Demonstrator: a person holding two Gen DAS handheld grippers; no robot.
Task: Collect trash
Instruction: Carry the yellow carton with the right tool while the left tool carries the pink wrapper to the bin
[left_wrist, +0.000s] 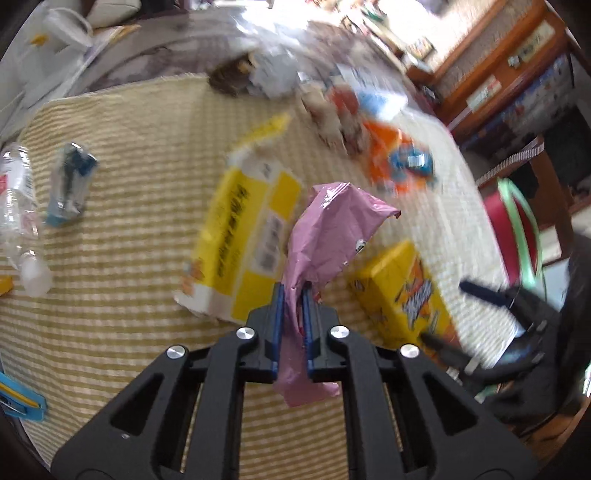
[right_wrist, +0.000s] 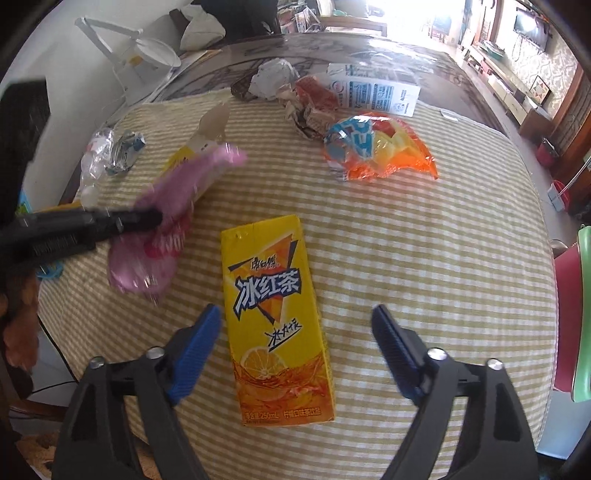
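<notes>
My left gripper (left_wrist: 293, 295) is shut on a pink plastic wrapper (left_wrist: 325, 229) and holds it above the striped cloth; the gripper (right_wrist: 155, 218) and the blurred wrapper (right_wrist: 166, 221) also show at the left of the right wrist view. My right gripper (right_wrist: 297, 317) is open, its blue fingers on either side of a yellow iced-tea carton (right_wrist: 277, 325) lying flat on the cloth. That carton (left_wrist: 406, 291) lies right of the wrapper in the left wrist view, with the right gripper (left_wrist: 461, 314) beside it.
On the yellow-striped cloth (right_wrist: 424, 258) lie an orange snack bag (right_wrist: 376, 147), a white milk carton (right_wrist: 376, 92), crumpled paper (right_wrist: 273, 77), a clear bottle (left_wrist: 18, 206), a small blue carton (left_wrist: 70, 181) and a large yellow box (left_wrist: 243, 236). A red and green bin (right_wrist: 576, 314) stands at the right.
</notes>
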